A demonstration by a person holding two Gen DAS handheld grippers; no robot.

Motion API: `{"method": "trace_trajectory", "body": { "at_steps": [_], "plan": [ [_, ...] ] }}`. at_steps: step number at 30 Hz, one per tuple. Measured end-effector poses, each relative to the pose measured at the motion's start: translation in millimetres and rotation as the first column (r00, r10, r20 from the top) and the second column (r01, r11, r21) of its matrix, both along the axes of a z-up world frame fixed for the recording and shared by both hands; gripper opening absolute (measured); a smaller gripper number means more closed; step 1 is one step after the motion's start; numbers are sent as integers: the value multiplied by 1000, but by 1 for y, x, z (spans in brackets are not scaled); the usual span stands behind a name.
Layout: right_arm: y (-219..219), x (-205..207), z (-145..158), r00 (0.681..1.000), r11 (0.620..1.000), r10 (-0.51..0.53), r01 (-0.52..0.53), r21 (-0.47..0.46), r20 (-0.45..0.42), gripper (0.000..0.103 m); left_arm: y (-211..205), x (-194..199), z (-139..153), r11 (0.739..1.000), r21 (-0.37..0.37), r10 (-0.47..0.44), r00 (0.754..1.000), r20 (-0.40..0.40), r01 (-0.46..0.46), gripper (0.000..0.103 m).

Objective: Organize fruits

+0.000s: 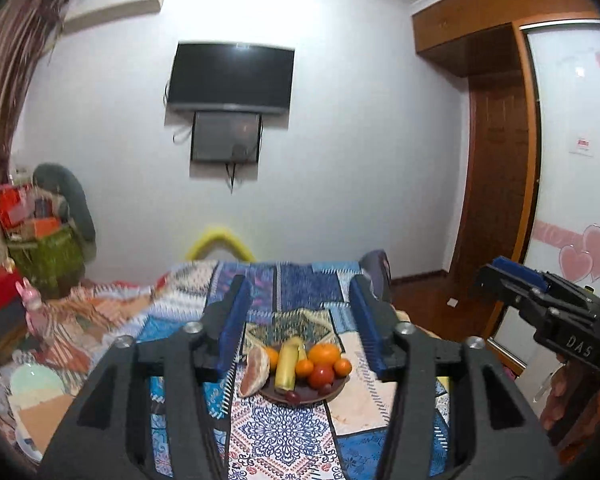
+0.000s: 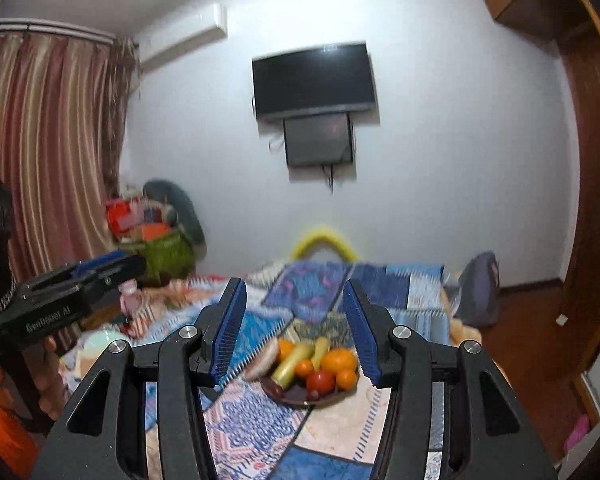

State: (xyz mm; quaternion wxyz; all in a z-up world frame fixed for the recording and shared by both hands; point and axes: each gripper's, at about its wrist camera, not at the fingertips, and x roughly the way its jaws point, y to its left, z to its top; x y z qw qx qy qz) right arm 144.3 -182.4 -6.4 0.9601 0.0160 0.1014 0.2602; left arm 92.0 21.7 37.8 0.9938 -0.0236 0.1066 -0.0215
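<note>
Over the patchwork-quilted bed [image 1: 284, 432], left tongs [image 1: 298, 320] hang spread and empty, framing a dark round plate [image 1: 336, 390] heaped with fruit. Right tongs [image 2: 296, 328], equally spread, face it too; whether sorting begins or ends, I can't judge.

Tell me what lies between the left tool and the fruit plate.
Nothing but patterned bedspread: in the left wrist view the open left tool hangs short of the fruit plate, with no object in the stretch between.
</note>
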Motion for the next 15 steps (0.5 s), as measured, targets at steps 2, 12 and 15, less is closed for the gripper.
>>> {"method": "trace_trajectory", "body": {
  "at_steps": [2,12,15],
  "plan": [
    [-2,-11,7,999,1000,-12,12,11,29,51,-6,-11,5,1000,16,1,1000,21,-2,61],
    [-2,-32,14,989,995,-94,91,30,115,87,-13,-38,13,1000,15,12,998,67,-13,91],
    [-1,-35,15,986,994,-109,107,23,128,95,-13,-41,13,1000,11,18,998,68,-18,95]
  ]
}}
